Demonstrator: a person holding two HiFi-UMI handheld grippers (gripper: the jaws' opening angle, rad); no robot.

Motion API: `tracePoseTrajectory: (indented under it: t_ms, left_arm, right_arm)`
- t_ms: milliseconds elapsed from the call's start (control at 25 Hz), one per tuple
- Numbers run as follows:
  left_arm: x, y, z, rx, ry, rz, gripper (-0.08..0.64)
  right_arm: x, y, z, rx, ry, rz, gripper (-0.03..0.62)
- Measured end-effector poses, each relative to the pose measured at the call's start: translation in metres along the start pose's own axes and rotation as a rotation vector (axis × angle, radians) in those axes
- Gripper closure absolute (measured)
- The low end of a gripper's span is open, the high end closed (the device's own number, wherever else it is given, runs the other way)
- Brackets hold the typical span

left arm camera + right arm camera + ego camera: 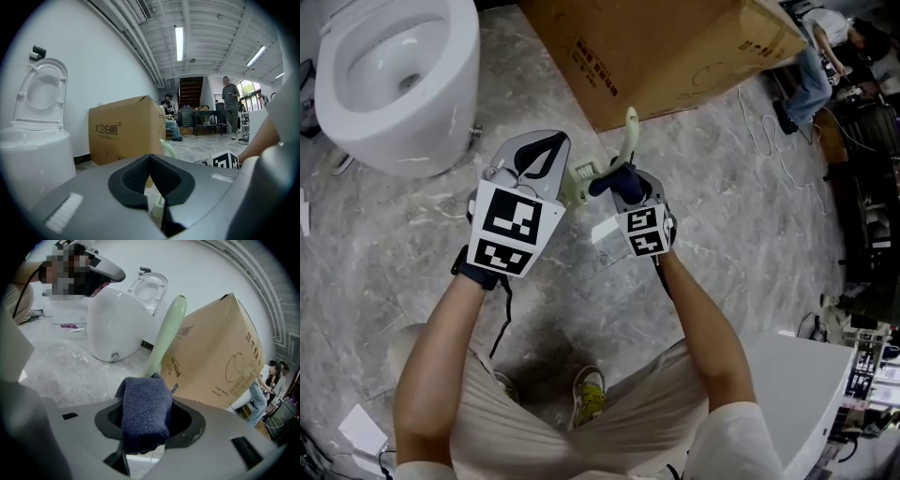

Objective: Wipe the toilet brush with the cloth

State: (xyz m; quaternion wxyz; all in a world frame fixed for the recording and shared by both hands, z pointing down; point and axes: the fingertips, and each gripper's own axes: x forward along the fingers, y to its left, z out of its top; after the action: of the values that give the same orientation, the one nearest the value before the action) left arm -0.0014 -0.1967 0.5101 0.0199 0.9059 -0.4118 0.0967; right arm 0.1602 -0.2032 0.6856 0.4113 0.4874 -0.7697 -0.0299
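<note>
While standing on a grey marble floor [741, 216], holds the left gripper [542, 155] and the right gripper [623, 187] side by side near the middle of the head view, marker cubes facing up.

Clamps a dark blue cloth [607, 180] in the right gripper: in the right gripper view, jaws closed on a folded wad, filling the gap between the pads and bulging out toward 12 o'clock.

Has the pale green toilet brush [630, 127] between the two grippers. Lower end just at 3 o'clock of the left gripper's tips; handle rising from behind the cloth toward 12 o'clock, tip ending short of the cardboard box [666, 47]. Cloth right at the lower handle; cannot tell whether wrapped round or only beside.

Shows, in the left gripper view, jaws narrow: pads meeting at the tips, with a pale piece of the brush in the slit lower down toward 6 o'clock, and the handle curving up just beyond.

Elsewhere: a white toilet [403, 84] at 10 o'clock of the grippers, seat lifted; box at 1 o'clock, lying on the floor; shoes [589, 394] at 6 o'clock; a white cabinet [806, 394] at 4 o'clock; a seated person [811, 66] far off at 2 o'clock.
</note>
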Motion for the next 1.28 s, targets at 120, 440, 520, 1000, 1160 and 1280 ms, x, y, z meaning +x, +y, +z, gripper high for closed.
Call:
tracePoseTrajectory:
  t_ms: [120,440,520,1000,1160,1280]
  left_arm:
    - [-0.003,0.003,-0.002,0.006,0.007,0.012,0.558]
    - [-0.008,0.005,-0.009,0.011,0.03,0.016,0.558]
    - [-0.011,0.005,-0.012,0.019,0.038,0.014,0.558]
    - [-0.014,0.009,-0.018,0.034,0.037,0.033,0.558]
    - [-0.008,0.006,-0.029,0.006,0.063,0.027,0.558]
    - [-0.008,0.002,-0.037,0.012,0.077,0.025,0.558]
  right_arm:
    - [0.006,0.007,-0.003,-0.015,0.015,0.016,0.405]
    - [0.019,0.017,-0.014,-0.062,0.058,0.038,0.405]
    - [0.025,0.021,-0.019,-0.075,0.071,0.045,0.405]
    - [0.045,0.049,-0.032,-0.161,0.097,0.093,0.405]
    - [0.051,0.059,-0.039,-0.209,0.104,0.108,0.405]
    - [0.057,0.061,-0.038,-0.229,0.095,0.099,0.412]
